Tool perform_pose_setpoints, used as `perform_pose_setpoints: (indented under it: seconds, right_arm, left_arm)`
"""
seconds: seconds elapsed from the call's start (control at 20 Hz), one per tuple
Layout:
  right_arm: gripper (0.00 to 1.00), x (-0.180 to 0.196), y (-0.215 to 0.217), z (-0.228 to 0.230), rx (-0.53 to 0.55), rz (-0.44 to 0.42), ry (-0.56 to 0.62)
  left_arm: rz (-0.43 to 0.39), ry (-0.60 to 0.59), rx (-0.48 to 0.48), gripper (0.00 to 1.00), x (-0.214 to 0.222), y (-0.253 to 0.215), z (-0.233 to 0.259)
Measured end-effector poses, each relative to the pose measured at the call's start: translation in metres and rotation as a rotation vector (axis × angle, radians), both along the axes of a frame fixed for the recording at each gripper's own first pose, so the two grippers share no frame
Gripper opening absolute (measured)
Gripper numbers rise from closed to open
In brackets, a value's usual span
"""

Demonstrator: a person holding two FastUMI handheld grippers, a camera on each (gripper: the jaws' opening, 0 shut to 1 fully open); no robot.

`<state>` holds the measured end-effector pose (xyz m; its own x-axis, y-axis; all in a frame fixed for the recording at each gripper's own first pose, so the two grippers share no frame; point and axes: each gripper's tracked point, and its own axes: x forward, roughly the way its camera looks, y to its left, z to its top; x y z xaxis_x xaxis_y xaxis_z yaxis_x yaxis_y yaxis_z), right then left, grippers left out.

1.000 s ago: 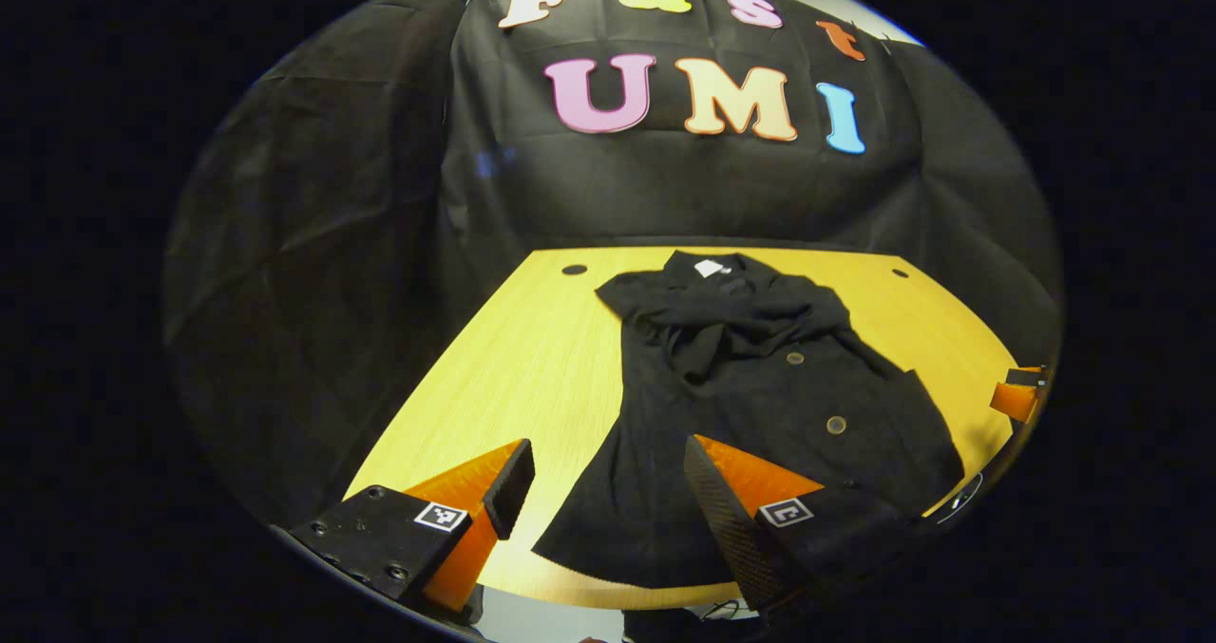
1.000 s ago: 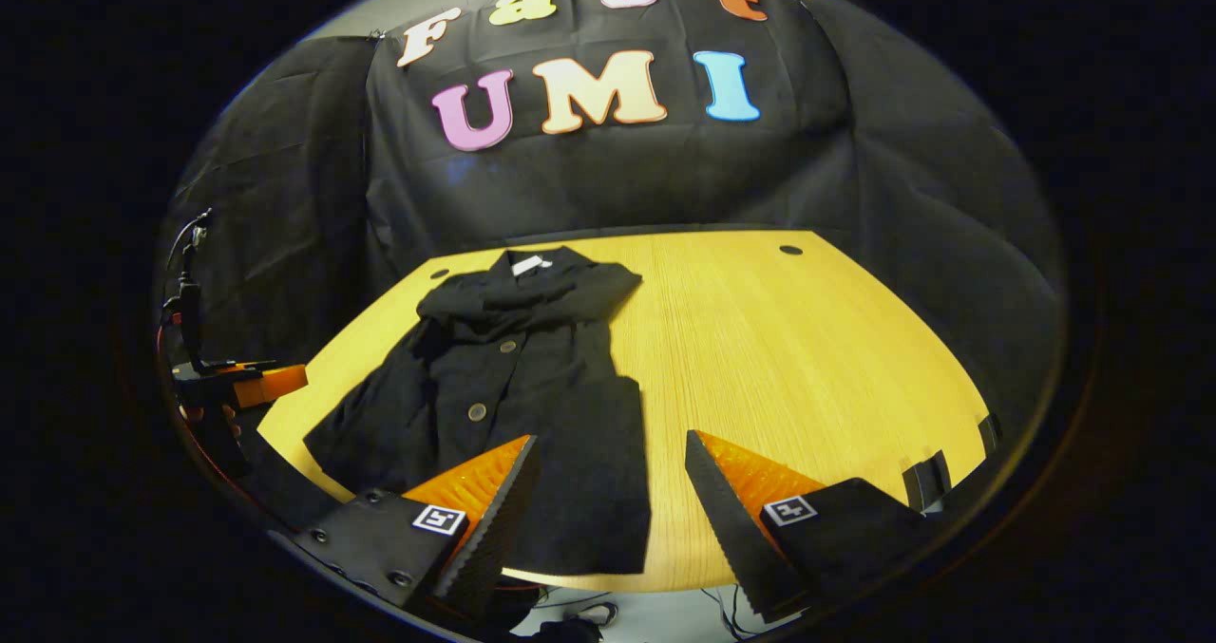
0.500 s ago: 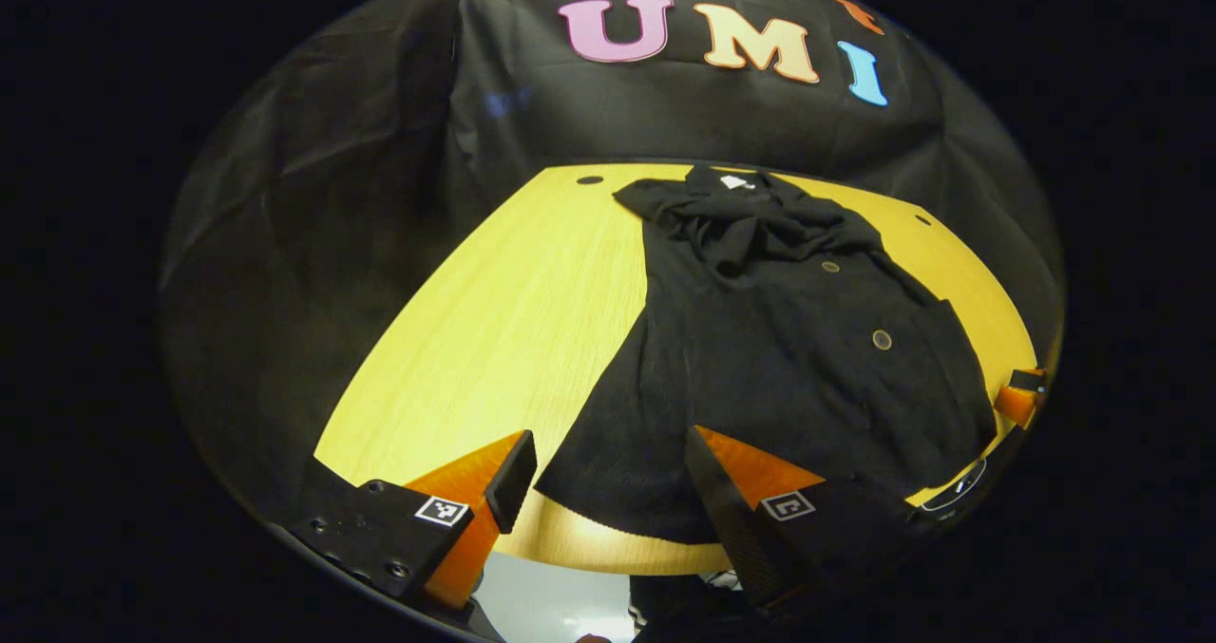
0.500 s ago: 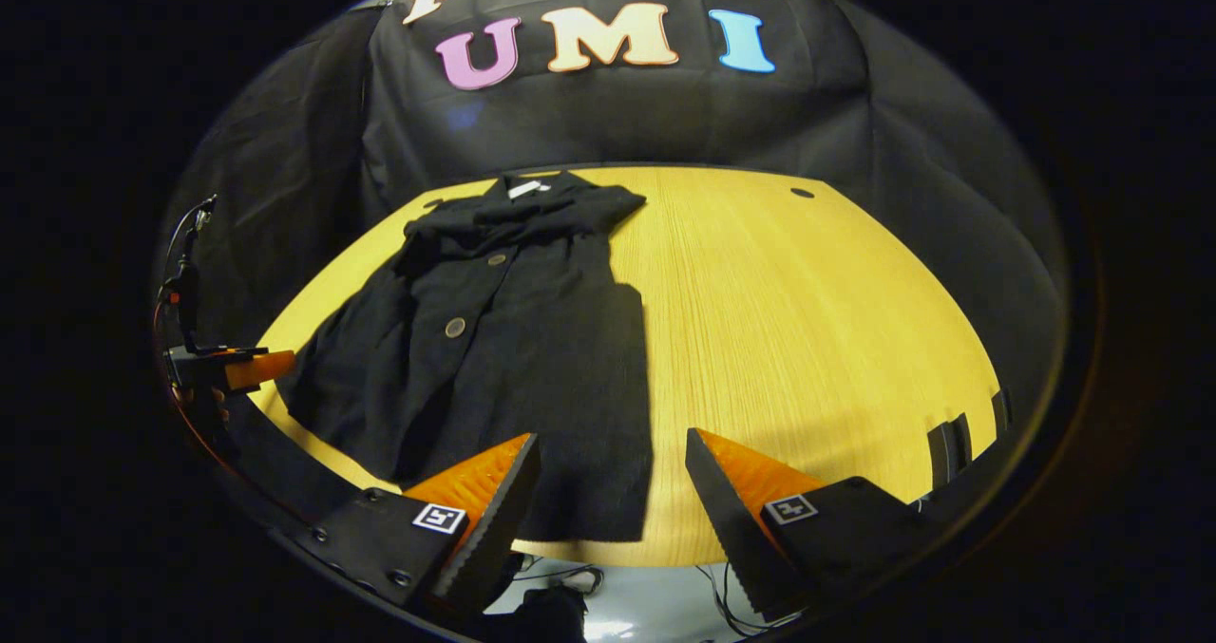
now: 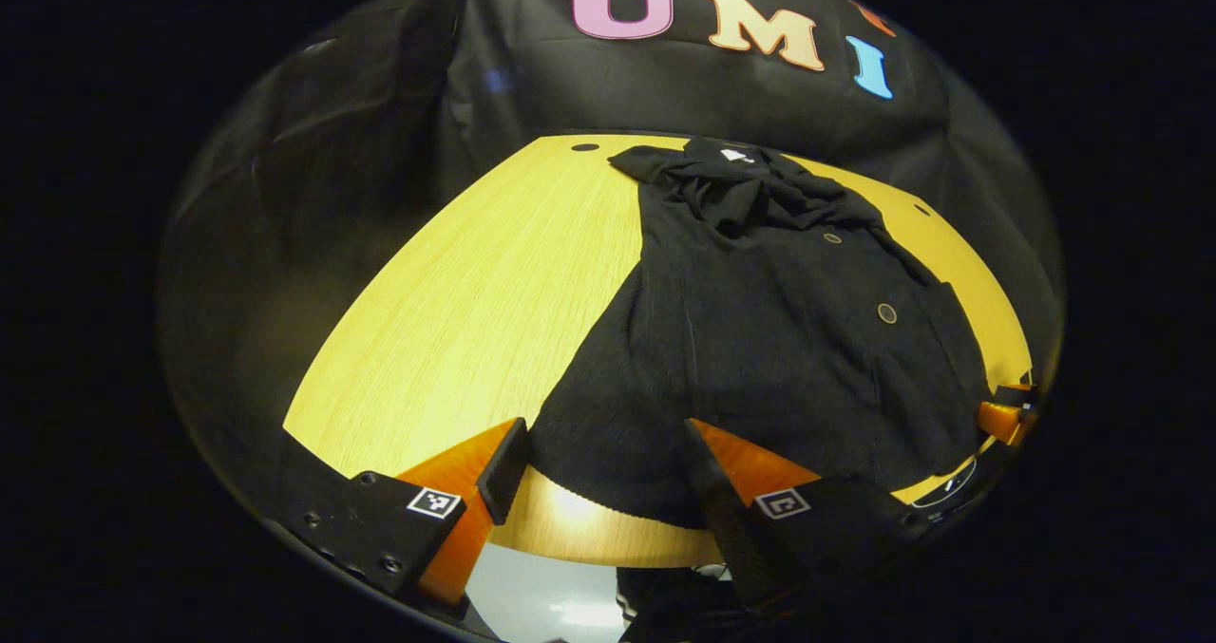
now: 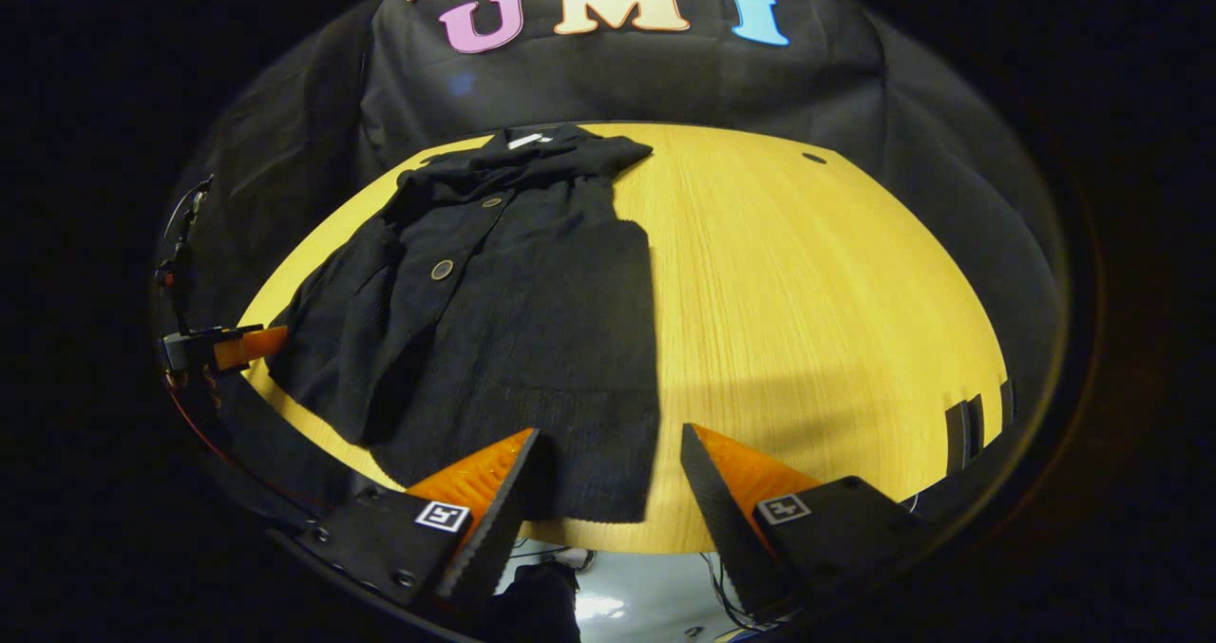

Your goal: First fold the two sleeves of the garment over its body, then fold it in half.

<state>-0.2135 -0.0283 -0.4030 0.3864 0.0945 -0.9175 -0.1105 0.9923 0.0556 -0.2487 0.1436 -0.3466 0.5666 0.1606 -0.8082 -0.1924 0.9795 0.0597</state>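
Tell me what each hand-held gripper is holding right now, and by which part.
Nothing is held. The left hand-held gripper and the right hand-held gripper both stand open near the hem of the black garment, neither pinching the cloth.

Garment (image 5: pixel 760 339) flat on table (image 5: pixel 475 292), hem nearest.

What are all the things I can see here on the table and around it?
Buttoned garment: one, black, flat on the table, collar at the far edge, sleeves bunched over its chest.
Buttons: at least two showing, round, down its front.
Neck tag: one, white, inside the collar.
Table: one, yellow wood.
Table holes: small, dark, near the far corners.
Left hand-held gripper: one, open, at the hem's near corner.
Right hand-held gripper: one, open, at the hem's other corner.
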Motion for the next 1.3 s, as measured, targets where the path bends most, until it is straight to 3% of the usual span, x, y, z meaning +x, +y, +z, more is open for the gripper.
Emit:
perform_pose_setpoints:
  seconds: [0.05,0.25,0.3,0.55,0.85,1.05,1.3]
  right_arm:
    - [0.76,-0.001,0.006,-0.001,0.015,0.028,-0.002]
    - [0.06,-0.004,0.018,0.002,0.072,0.020,-0.011]
    - [0.03,-0.002,0.018,0.001,0.085,0.006,-0.008]
    - [0.02,-0.010,0.022,0.008,0.114,0.005,0.019]
    - [0.02,-0.046,0.019,0.018,0.135,0.002,0.034]
    - [0.02,-0.031,0.021,0.048,0.171,0.005,-0.073]
    - [0.02,0.006,0.031,0.090,0.217,0.023,-0.203]
  left_arm:
    - [-0.029,-0.018,-0.004,0.94,0.002,-0.007,-0.001]
    - [-0.089,-0.096,-0.007,0.04,0.010,-0.021,0.003]
    - [-0.084,-0.090,-0.014,0.00,0.010,-0.020,0.004]
    - [-0.022,-0.024,-0.165,0.00,-0.005,-0.031,0.008]
    - [-0.030,0.007,-0.159,0.00,-0.046,-0.035,0.017]
    - [0.015,-0.052,-0.175,0.00,-0.042,-0.039,0.042]
    - [0.028,-0.171,-0.186,0.00,-0.004,-0.041,0.089]
